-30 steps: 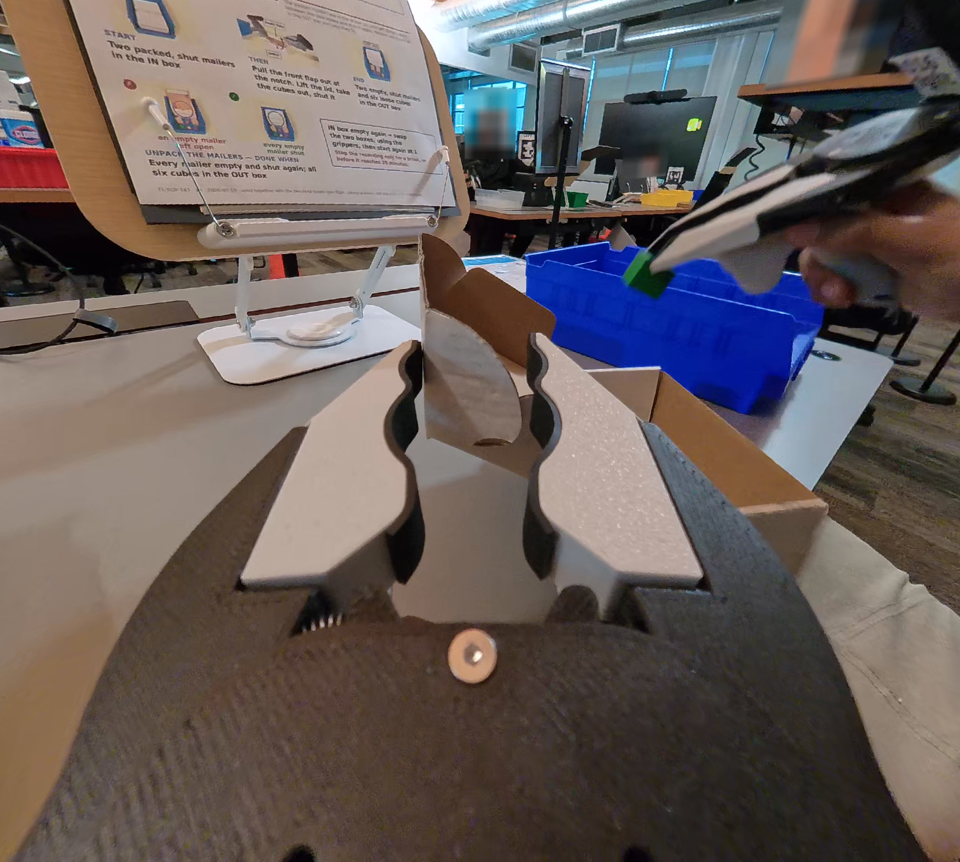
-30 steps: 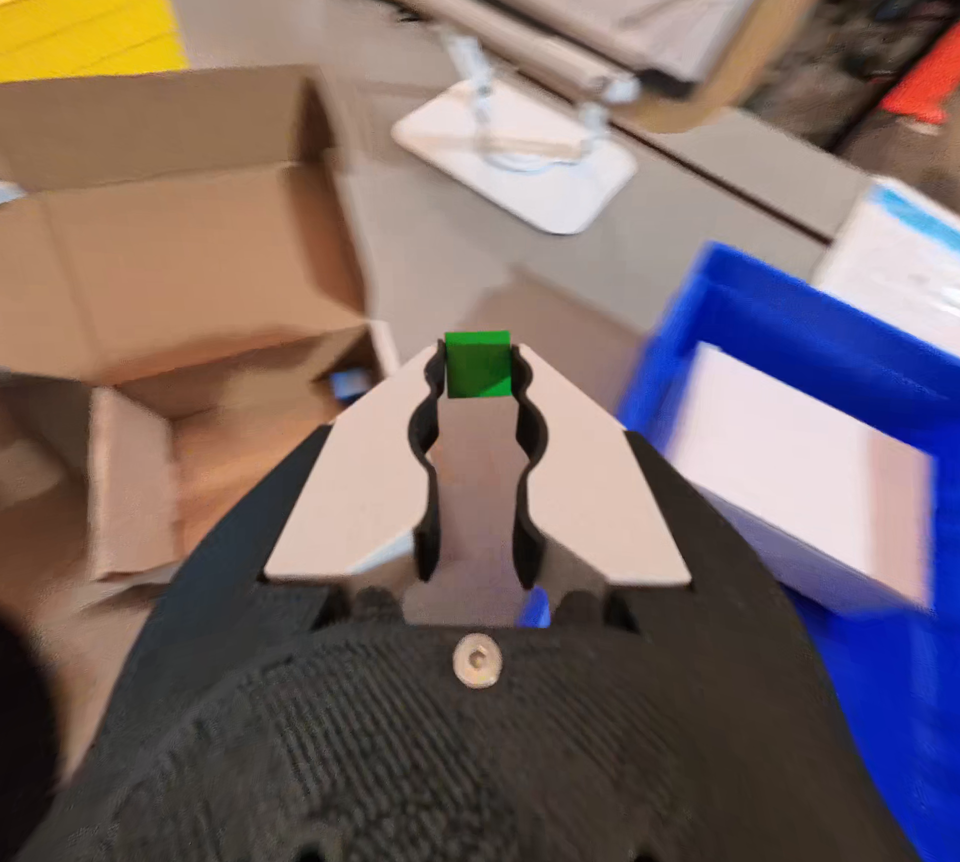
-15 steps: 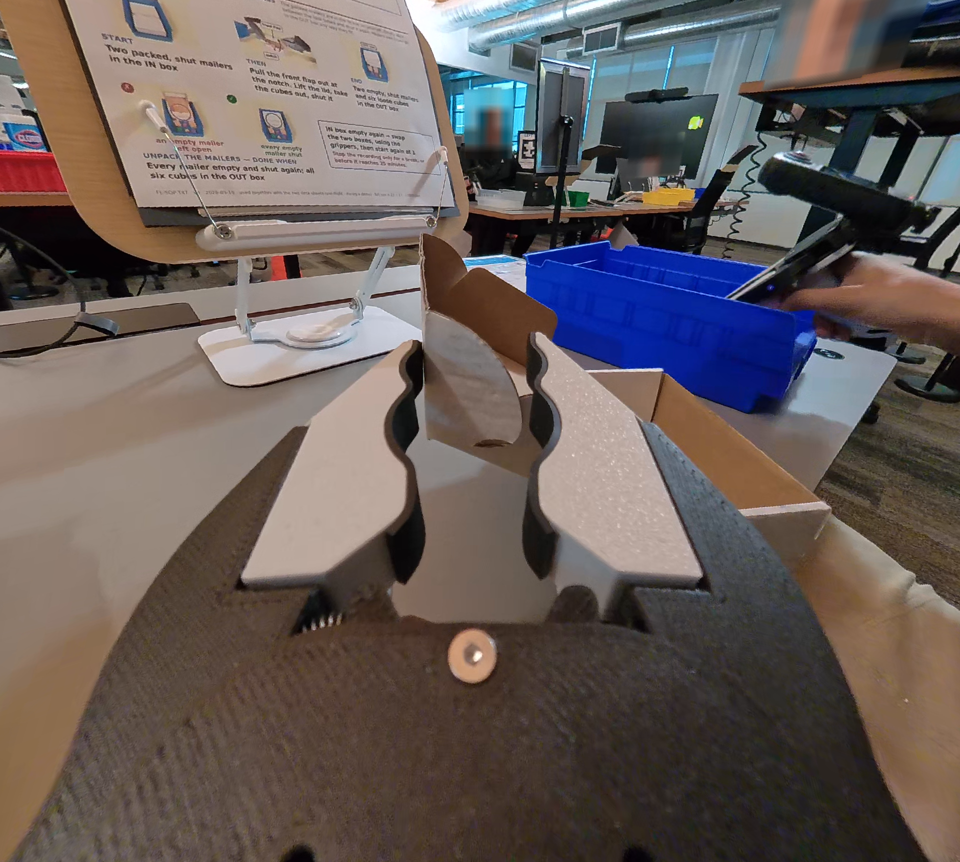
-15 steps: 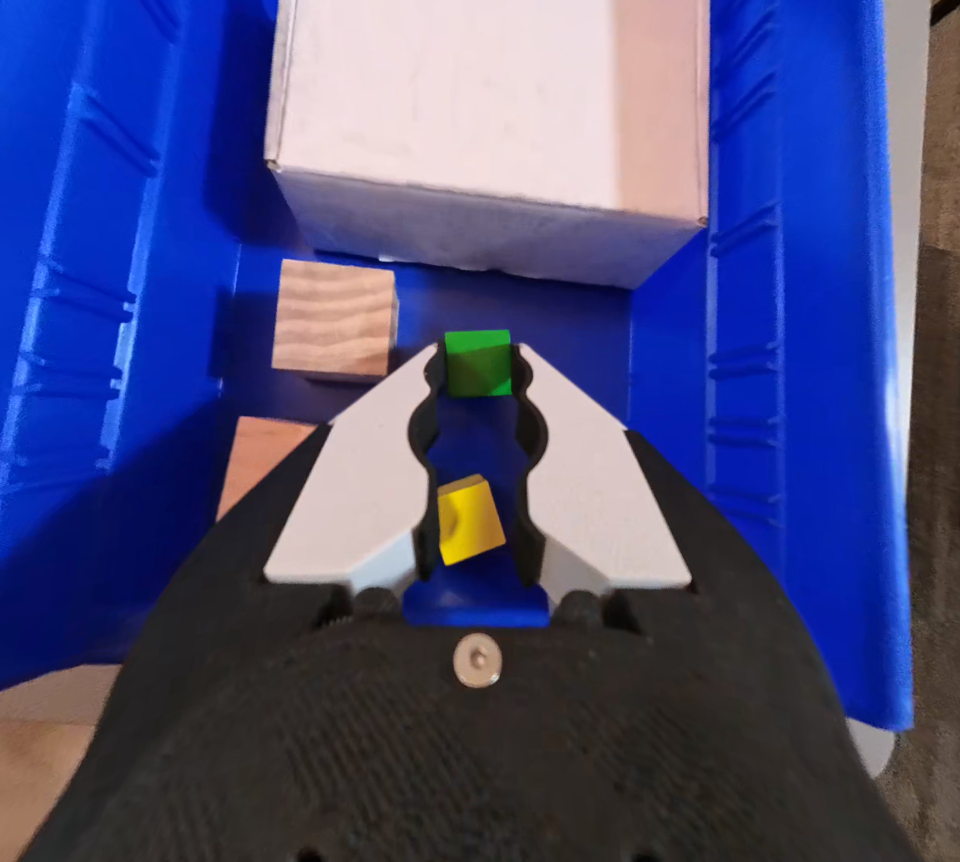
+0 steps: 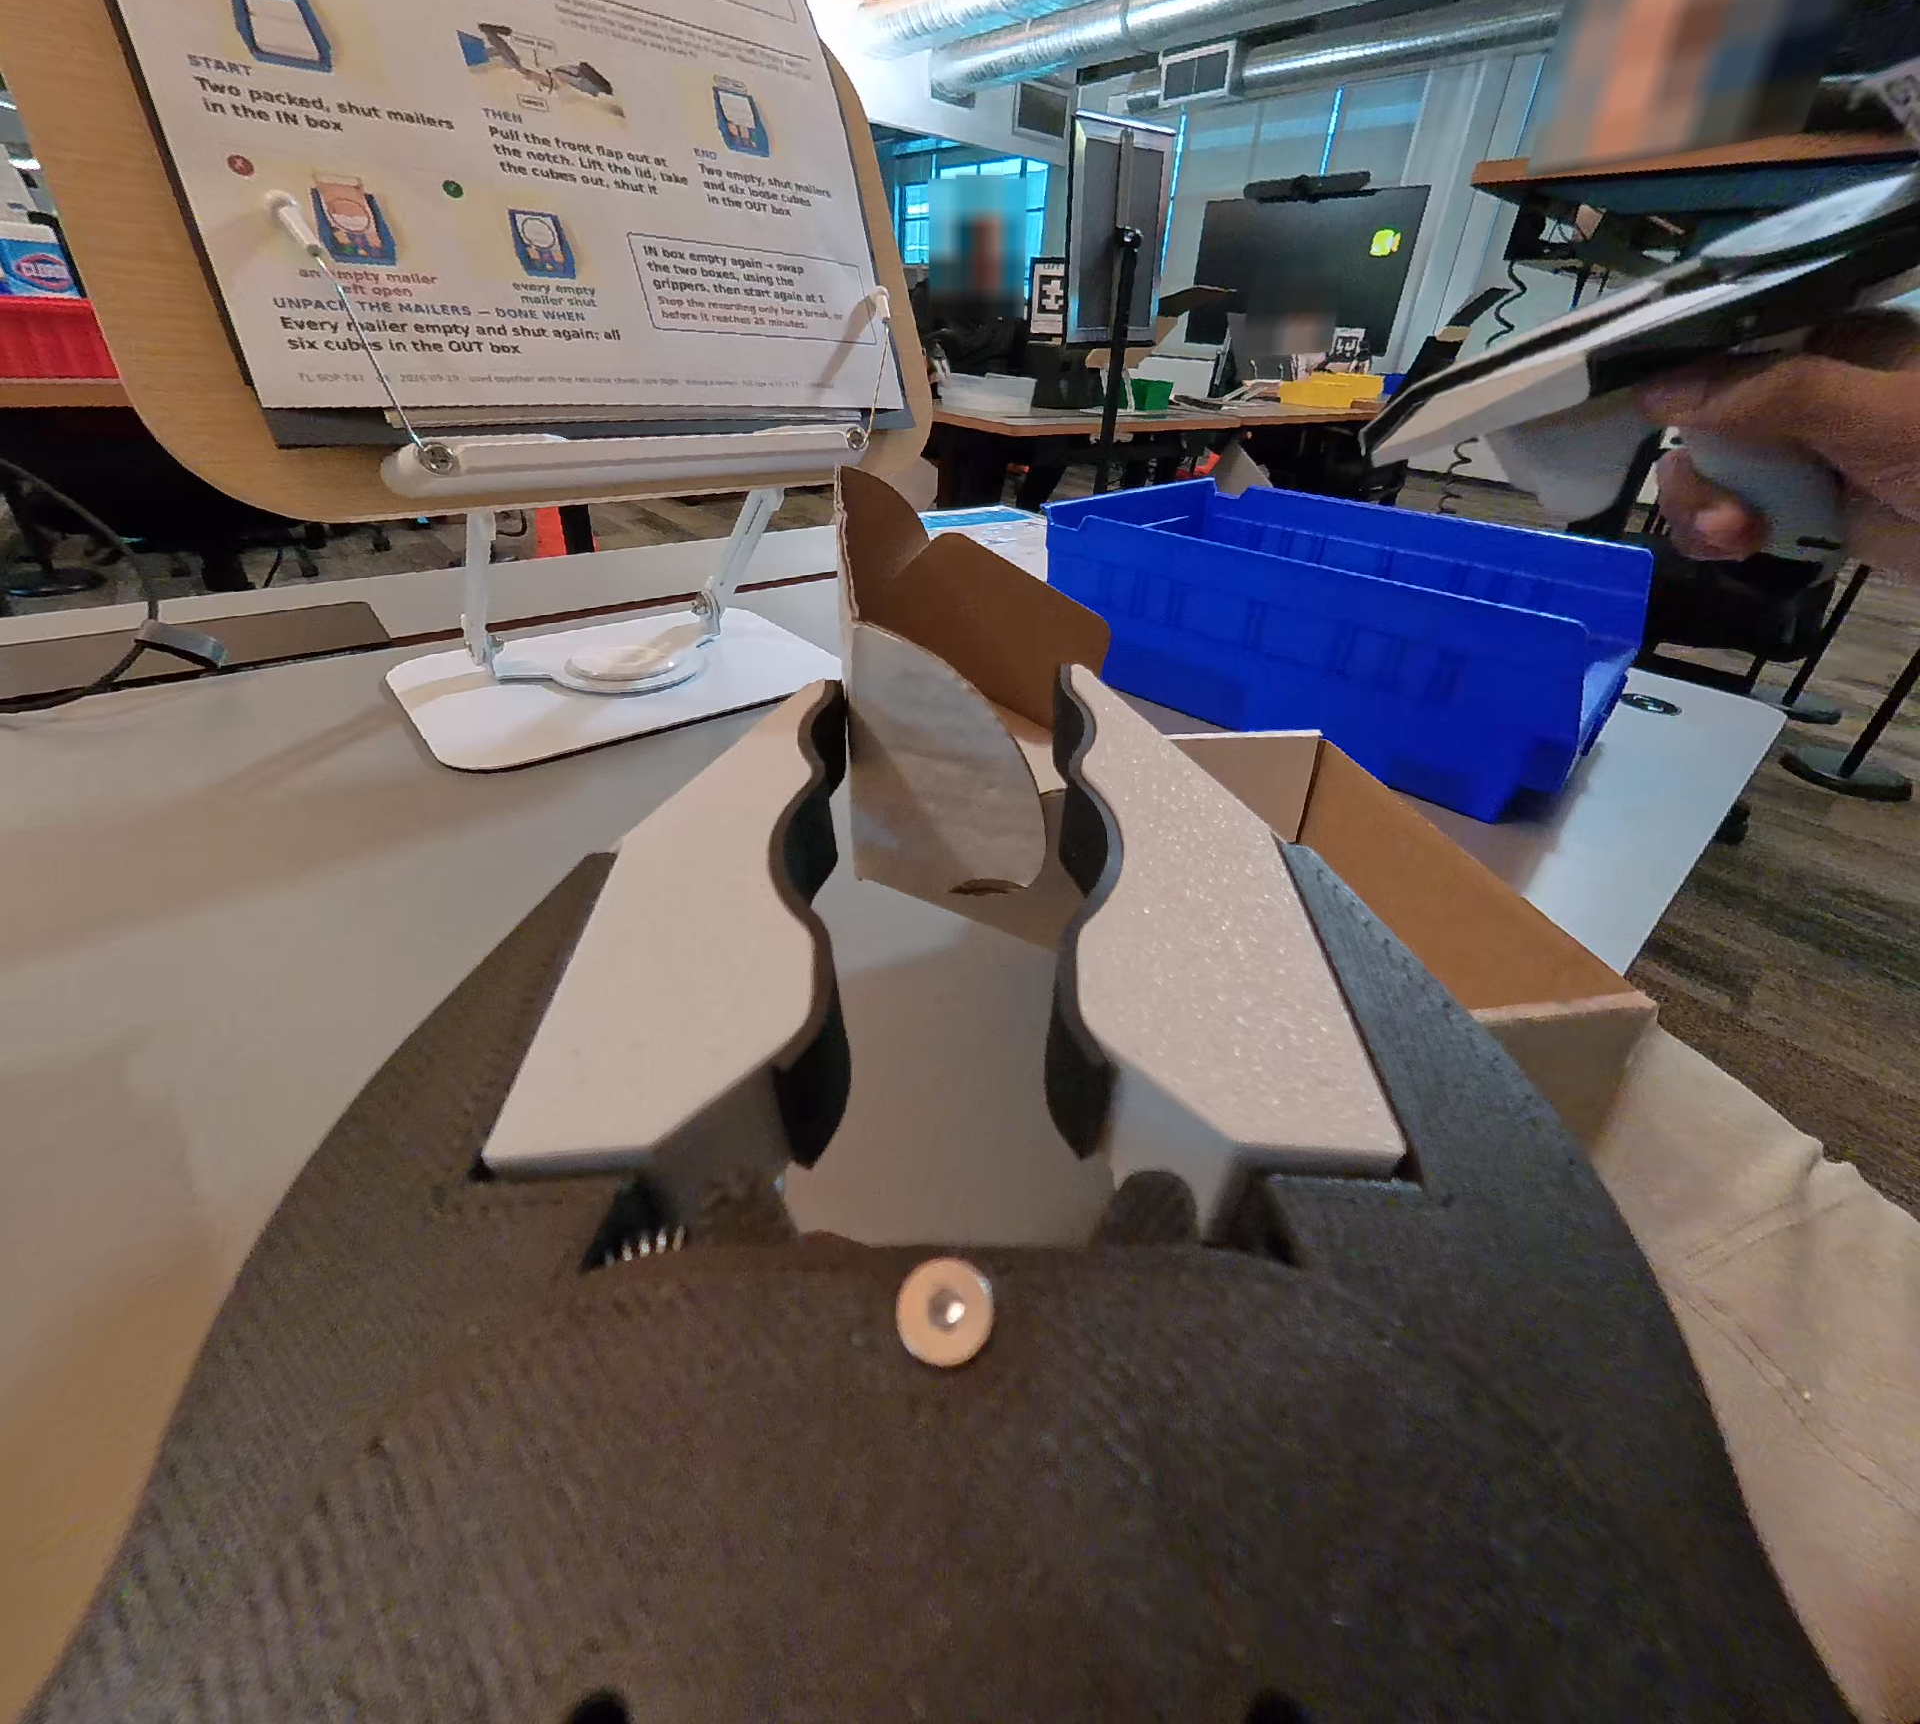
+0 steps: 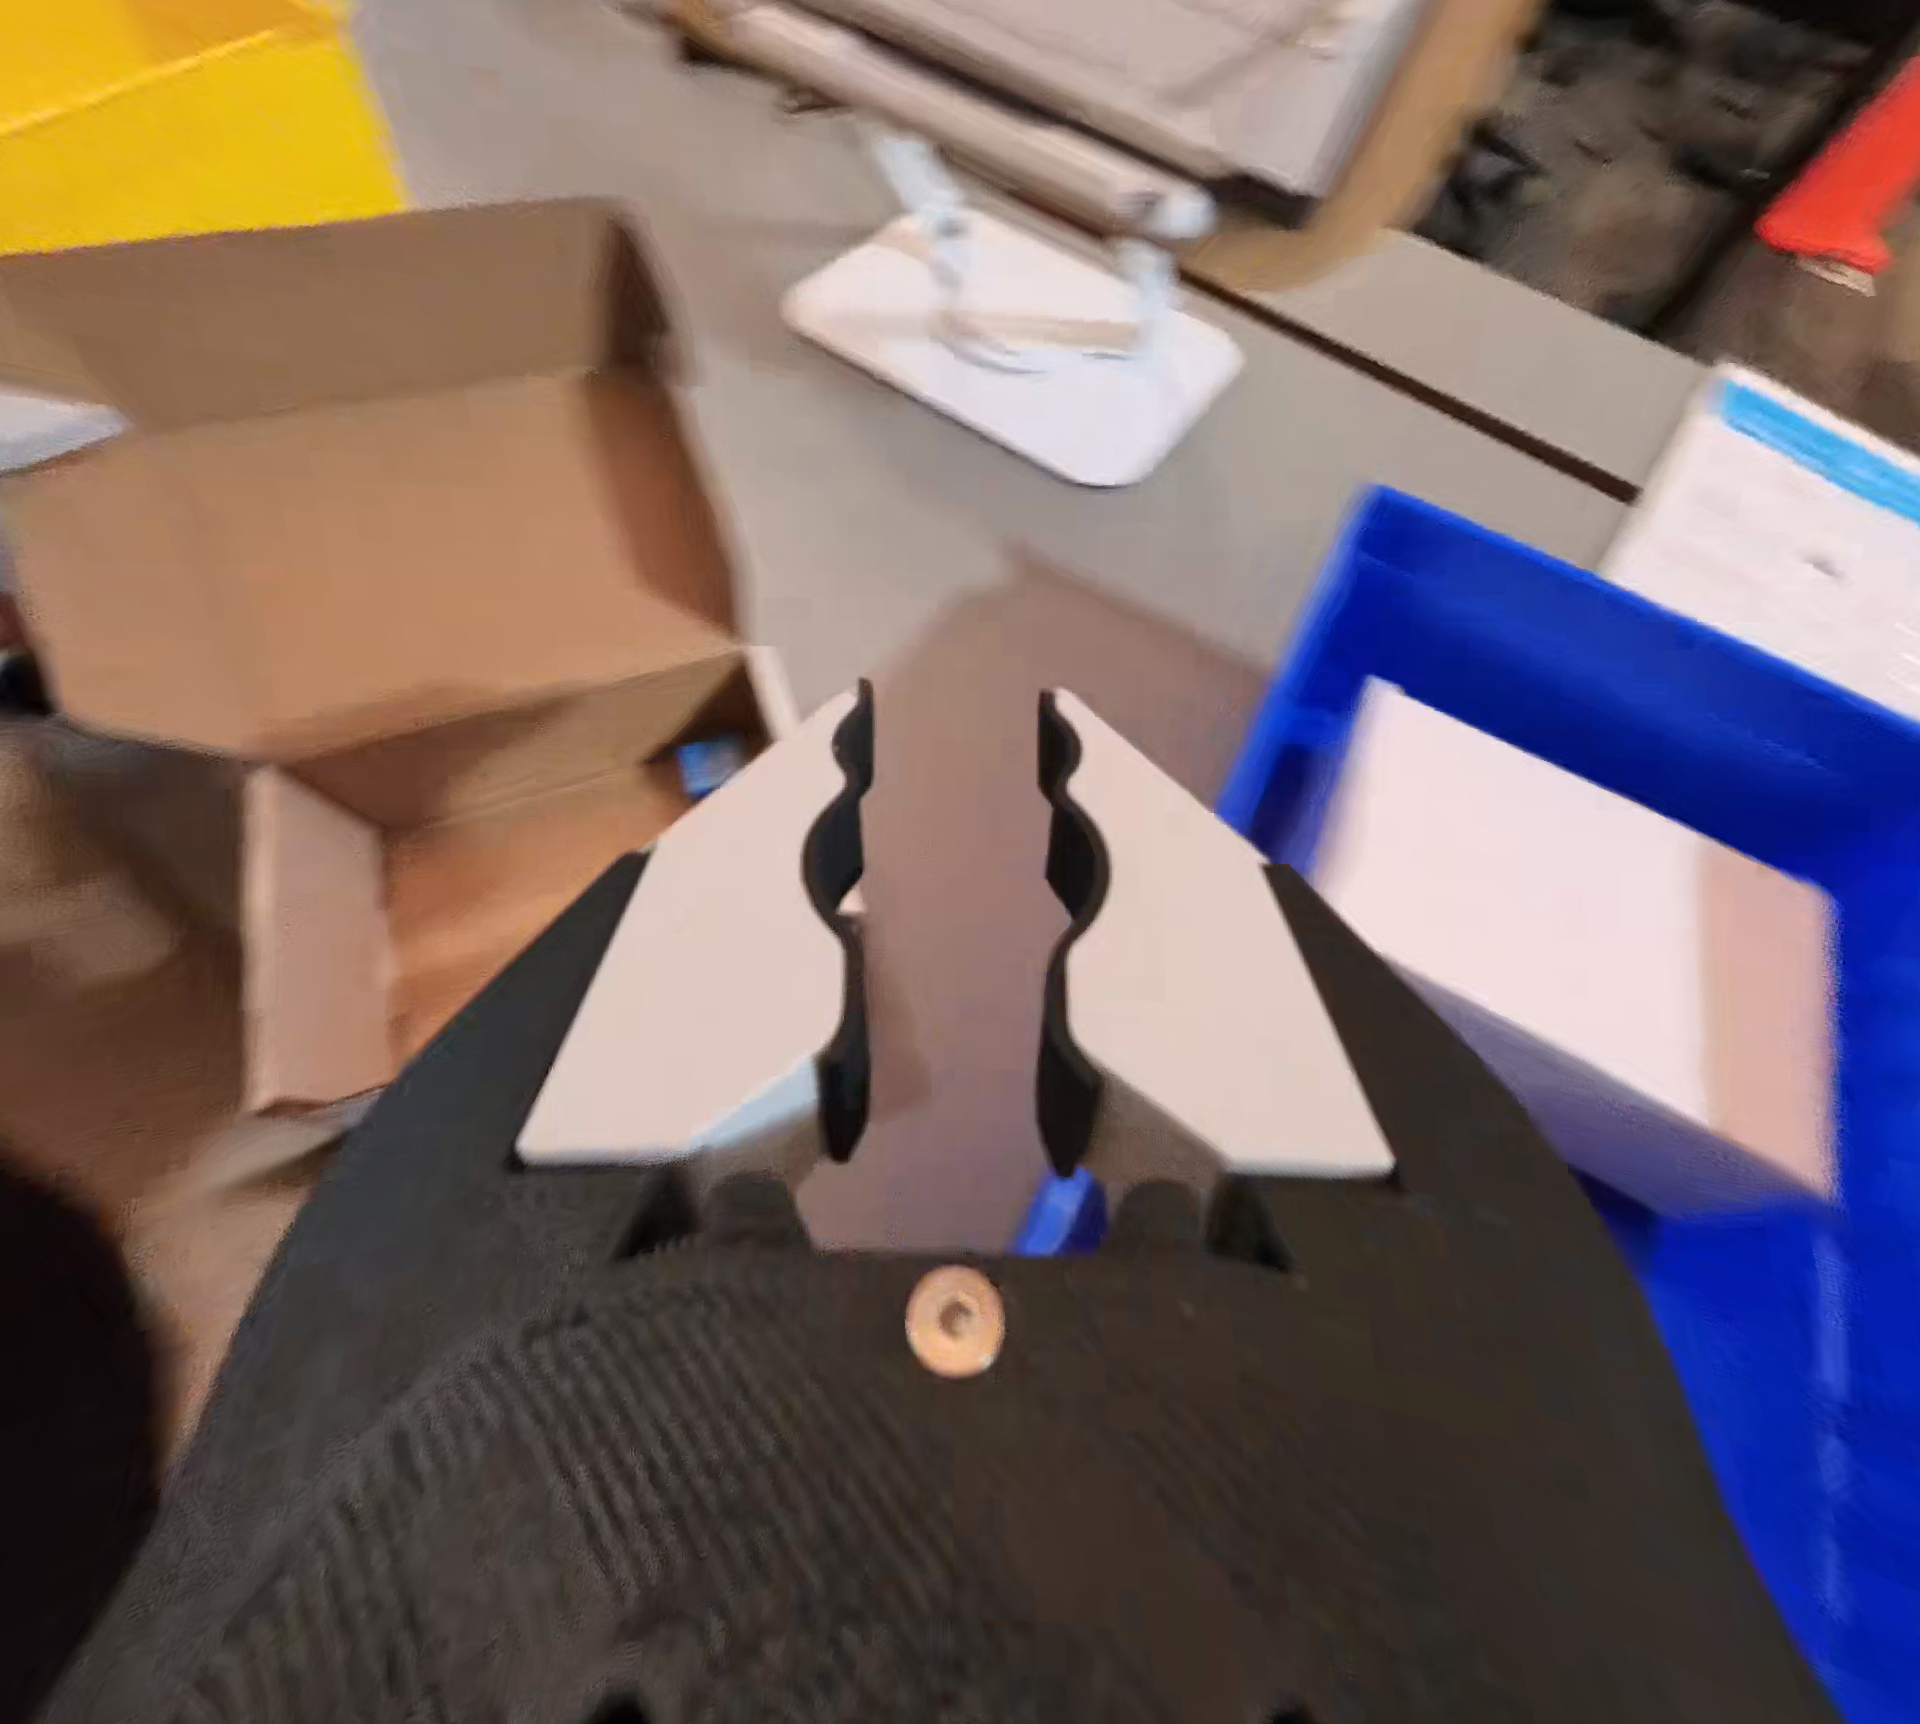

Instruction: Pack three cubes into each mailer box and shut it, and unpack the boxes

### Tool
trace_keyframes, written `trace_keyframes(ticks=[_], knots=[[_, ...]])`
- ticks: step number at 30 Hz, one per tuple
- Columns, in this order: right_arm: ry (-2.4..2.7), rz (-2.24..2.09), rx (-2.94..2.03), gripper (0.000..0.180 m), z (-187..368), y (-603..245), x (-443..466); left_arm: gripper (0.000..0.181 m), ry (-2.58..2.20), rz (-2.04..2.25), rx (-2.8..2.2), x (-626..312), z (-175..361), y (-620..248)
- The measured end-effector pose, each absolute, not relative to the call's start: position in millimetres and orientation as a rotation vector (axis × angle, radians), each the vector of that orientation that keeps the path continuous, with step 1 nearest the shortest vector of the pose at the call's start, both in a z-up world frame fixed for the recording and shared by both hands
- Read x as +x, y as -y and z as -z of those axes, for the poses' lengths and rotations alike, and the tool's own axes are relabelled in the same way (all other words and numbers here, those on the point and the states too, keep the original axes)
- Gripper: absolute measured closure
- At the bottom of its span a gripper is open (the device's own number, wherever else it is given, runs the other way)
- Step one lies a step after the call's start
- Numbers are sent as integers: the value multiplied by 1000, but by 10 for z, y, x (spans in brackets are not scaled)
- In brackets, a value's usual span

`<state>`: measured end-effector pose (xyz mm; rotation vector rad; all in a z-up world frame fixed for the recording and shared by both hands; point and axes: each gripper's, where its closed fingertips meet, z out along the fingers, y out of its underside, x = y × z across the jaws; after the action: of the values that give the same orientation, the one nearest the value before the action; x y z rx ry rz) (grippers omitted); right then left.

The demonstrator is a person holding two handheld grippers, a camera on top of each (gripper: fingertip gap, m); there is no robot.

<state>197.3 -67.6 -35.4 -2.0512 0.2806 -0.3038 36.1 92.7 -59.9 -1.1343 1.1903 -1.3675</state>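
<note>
Left gripper [image 5: 945, 729], jaws apart, is being held at a raised flap [image 5: 940, 791] of the open mailer box [image 5: 1455, 926], with nothing pinched. Right gripper [image 6: 954, 718], jaws apart and empty, is being held between that box [image 6: 436, 594] and the blue bin [image 6: 1558, 635], where 1 shut white mailer [image 6: 1558, 926] is lying.

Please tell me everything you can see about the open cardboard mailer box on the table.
The open mailer box is corrugated cardboard, brown inside and white outside. Its lid stands raised behind the tray, side flaps unfolded. It rests on the grey table, left of the blue bin, in front of the instruction stand. A small blue thing, blurred, lies in one inside corner. The left hand-held gripper has its fingers either side of an upright rounded flap; contact is unclear.
</note>
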Motion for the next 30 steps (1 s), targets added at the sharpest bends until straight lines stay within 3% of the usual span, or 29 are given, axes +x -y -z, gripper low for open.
trace_keyframes(ticks=[7,16,20,24,30], knots=[[116,334,-2373,147,1286,22,1291,143,-1196,1362,-1125,344,596,-914],[40,228,-2562,136,1681,-120,1394,142,-1200,1369,-1127,355,609,-920],[72,260,-2606,154,1828,-73,1406,142,-1206,1364,-1115,353,602,-901],[86,196,-2502,160,1580,-103,1360,142,-1204,1365,-1118,353,603,-906],[-91,365,-2271,160,551,314,1896,142,-1206,1363,-1116,347,602,-907]])
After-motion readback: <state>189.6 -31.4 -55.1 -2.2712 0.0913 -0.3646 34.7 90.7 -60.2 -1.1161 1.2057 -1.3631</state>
